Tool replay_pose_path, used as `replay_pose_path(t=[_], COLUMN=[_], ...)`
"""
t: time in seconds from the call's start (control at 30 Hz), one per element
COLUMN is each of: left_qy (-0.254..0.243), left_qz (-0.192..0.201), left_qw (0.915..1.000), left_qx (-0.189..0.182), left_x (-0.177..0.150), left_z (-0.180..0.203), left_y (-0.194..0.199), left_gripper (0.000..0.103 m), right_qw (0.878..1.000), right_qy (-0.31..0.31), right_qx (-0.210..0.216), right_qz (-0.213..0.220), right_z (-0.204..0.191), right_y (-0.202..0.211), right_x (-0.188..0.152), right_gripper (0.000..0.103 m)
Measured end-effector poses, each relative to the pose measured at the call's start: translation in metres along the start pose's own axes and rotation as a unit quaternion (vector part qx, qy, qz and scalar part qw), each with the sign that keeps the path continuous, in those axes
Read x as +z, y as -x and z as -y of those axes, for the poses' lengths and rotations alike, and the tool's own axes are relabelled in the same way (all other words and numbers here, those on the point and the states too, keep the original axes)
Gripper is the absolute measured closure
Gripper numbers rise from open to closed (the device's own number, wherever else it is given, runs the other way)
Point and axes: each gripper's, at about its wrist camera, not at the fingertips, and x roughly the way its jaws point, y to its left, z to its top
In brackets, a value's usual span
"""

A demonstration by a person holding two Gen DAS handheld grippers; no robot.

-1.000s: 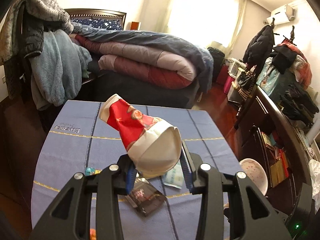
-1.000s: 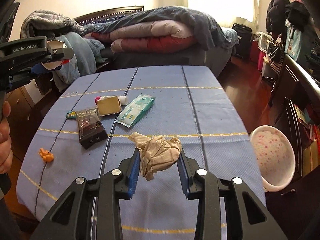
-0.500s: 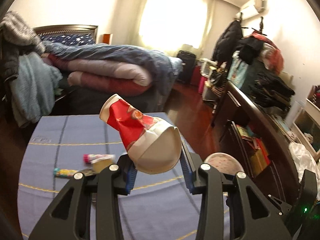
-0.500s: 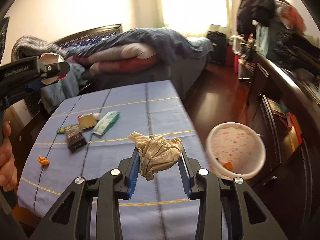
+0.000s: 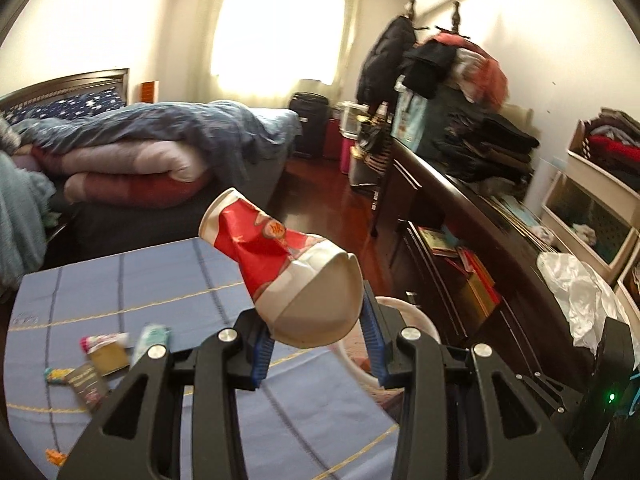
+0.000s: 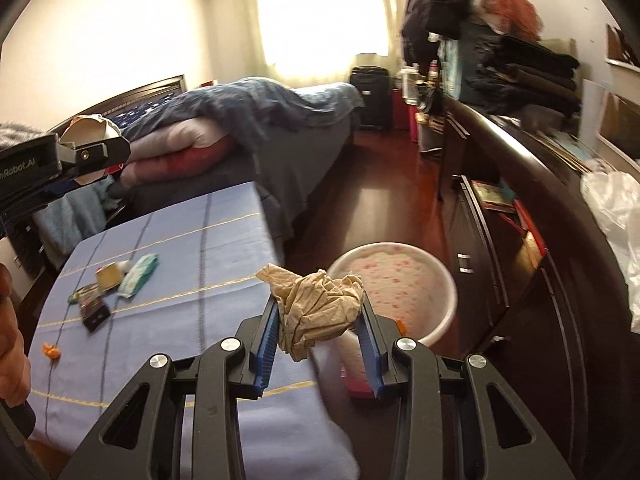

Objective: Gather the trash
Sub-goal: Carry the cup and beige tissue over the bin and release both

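My left gripper point(image 5: 316, 344) is shut on a crushed red-and-white paper cup point(image 5: 288, 268), held in the air above the table's right edge; it also shows in the right wrist view point(image 6: 86, 152). My right gripper point(image 6: 318, 332) is shut on a crumpled beige paper napkin point(image 6: 316, 308), held over the table's right edge beside a white bin with pink spots point(image 6: 440, 280). The bin's rim point(image 5: 420, 320) shows behind my left fingers. Trash lies on the blue tablecloth point(image 6: 168, 320): a green wipes pack point(image 6: 138, 276), a dark wrapper point(image 6: 94, 312), a small box point(image 6: 108, 274) and an orange scrap point(image 6: 51, 351).
A bed with piled quilts point(image 5: 152, 152) stands behind the table. A dark wooden dresser point(image 6: 532, 260) with clothes and a white plastic bag point(image 6: 616, 216) runs along the right. Red wooden floor point(image 6: 384, 208) lies between bed and dresser.
Both grippers have swung right with their loads, from above the table's middle toward its right edge. The bin is now close under the right gripper.
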Motion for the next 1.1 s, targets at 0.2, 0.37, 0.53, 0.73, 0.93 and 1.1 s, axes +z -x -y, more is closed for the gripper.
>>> replay_pose_path(t=[0.2, 0.37, 0.53, 0.73, 0.93, 1.1], left_qy=[-0.029, -0.049, -0.060, -0.072, -0.081, -0.081], left_qz=[-0.010, -0.020, -0.036, -0.057, -0.081, -0.105], left_qw=[0.9993, 0.9979, 0.9961, 0.9935, 0.9909, 0.9880], left_qx=[-0.022, -0.038, -0.054, -0.067, -0.072, -0.079], left_x=[0.005, 0.007, 0.003, -0.005, -0.014, -0.022], left_z=[0.037, 0.060, 0.078, 0.092, 0.100, 0.101], left_y=[-0.032, -0.061, -0.091, -0.136, -0.181, -0.213], left_gripper=[0.064, 0.064, 0.064, 0.064, 0.064, 0.064], right_qw=[0.999, 0.998, 0.996, 0.995, 0.993, 0.993], right_qy=[-0.027, -0.043, -0.058, -0.073, -0.089, -0.087], right_qx=[-0.027, -0.047, -0.060, -0.071, -0.067, -0.064], right_qz=[0.005, 0.005, 0.001, -0.012, -0.038, -0.049], right_z=[0.035, 0.059, 0.078, 0.096, 0.111, 0.114], right_y=[-0.007, -0.017, -0.033, -0.063, -0.102, -0.129], right_x=[0.004, 0.006, 0.007, 0.007, 0.003, 0.001], right_gripper=[0.066, 0.066, 0.067, 0.068, 0.069, 0.069])
